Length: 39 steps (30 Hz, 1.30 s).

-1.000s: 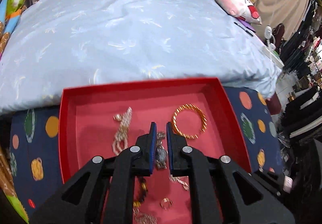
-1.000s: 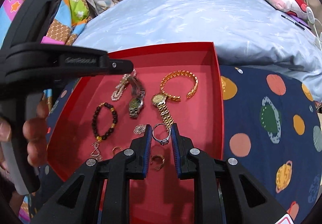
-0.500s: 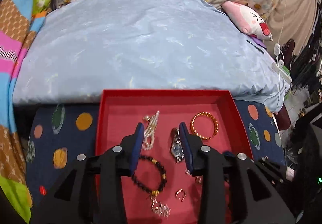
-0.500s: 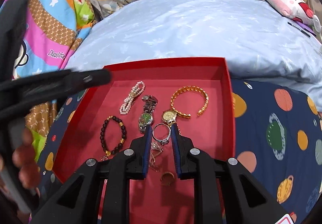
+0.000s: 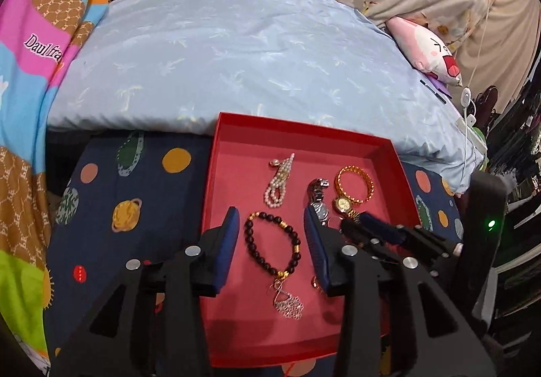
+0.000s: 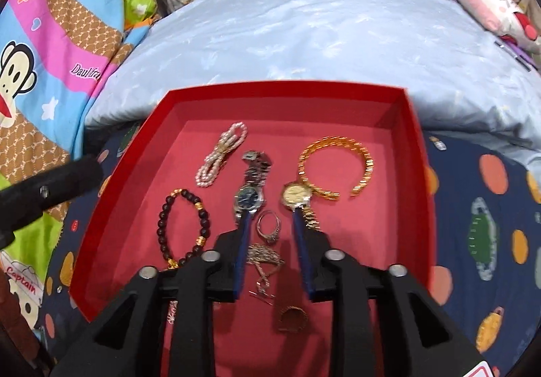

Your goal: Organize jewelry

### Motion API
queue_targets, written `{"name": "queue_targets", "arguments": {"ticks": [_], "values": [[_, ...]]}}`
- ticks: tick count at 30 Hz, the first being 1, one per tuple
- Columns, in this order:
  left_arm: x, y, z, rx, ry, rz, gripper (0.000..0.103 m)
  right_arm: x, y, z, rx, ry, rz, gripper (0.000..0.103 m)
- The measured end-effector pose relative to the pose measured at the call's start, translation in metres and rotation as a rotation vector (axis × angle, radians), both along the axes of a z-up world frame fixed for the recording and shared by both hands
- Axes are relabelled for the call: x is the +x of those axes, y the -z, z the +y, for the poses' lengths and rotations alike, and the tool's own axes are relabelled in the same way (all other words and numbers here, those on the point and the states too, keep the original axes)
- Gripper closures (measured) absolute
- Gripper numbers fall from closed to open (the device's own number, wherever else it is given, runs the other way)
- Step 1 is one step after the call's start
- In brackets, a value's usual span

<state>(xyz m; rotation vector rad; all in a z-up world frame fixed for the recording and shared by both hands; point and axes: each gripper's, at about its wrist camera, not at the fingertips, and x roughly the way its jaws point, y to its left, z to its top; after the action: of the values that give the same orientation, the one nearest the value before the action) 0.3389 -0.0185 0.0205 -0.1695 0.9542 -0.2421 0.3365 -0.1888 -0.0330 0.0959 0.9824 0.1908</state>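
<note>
A red tray (image 5: 297, 130) holds the jewelry: a pearl bracelet (image 5: 279, 185), a dark bead bracelet (image 5: 274, 246), a silver watch (image 5: 318, 199), a gold watch (image 5: 343, 204) and a gold bangle (image 5: 355, 184). My left gripper (image 5: 270, 221) hovers over the bead bracelet, its jaws opening and pressing on nothing. In the right wrist view my right gripper (image 6: 271, 219) is opening too. A silver ring (image 6: 268, 228) lies on the tray (image 6: 287, 96) floor between its fingers, untouched. A silver chain (image 6: 265, 257) and a gold ring (image 6: 292, 317) lie closer to the camera.
The tray sits on a dark blue spotted cloth (image 5: 142, 207) in front of a pale blue pillow (image 5: 236, 48). A pink plush (image 5: 426, 48) lies at the far right. A bright patterned blanket (image 6: 50, 38) fills the left. A silver pendant (image 5: 287, 301) lies near the tray's front.
My left gripper let go of the silver watch, opened wide and shifted left over the bead bracelet. My right gripper's jaws spread apart around the silver ring.
</note>
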Motion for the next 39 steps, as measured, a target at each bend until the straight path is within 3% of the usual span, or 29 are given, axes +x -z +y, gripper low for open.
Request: {"name": "queue_targets", "arguments": {"ticks": [5, 9, 15, 23, 29, 39], "values": [[-0.021, -0.005, 0.012, -0.009, -0.022, -0.016, 0.064, -0.033, -0.030, -0.022, 0.021, 0.059, -0.059, 0.075], [-0.044, -0.009, 0.012, 0.037, -0.028, -0.043, 0.064, -0.067, -0.043, -0.037, 0.032, 0.117, -0.055, 0.070], [-0.083, -0.012, -0.005, 0.140, -0.025, -0.071, 0.064, -0.113, -0.054, -0.030, 0.024, 0.145, -0.055, 0.061], [-0.121, -0.012, -0.022, 0.170, -0.007, -0.062, 0.064, -0.159, -0.063, -0.022, 0.048, 0.152, -0.054, 0.060], [-0.143, -0.012, -0.028, 0.189, -0.004, -0.060, 0.064, -0.184, -0.069, -0.017, 0.042, 0.164, -0.062, 0.048], [-0.172, -0.015, -0.028, 0.217, -0.049, -0.068, 0.043, -0.210, -0.073, -0.006, -0.011, 0.182, -0.081, 0.040]]}}
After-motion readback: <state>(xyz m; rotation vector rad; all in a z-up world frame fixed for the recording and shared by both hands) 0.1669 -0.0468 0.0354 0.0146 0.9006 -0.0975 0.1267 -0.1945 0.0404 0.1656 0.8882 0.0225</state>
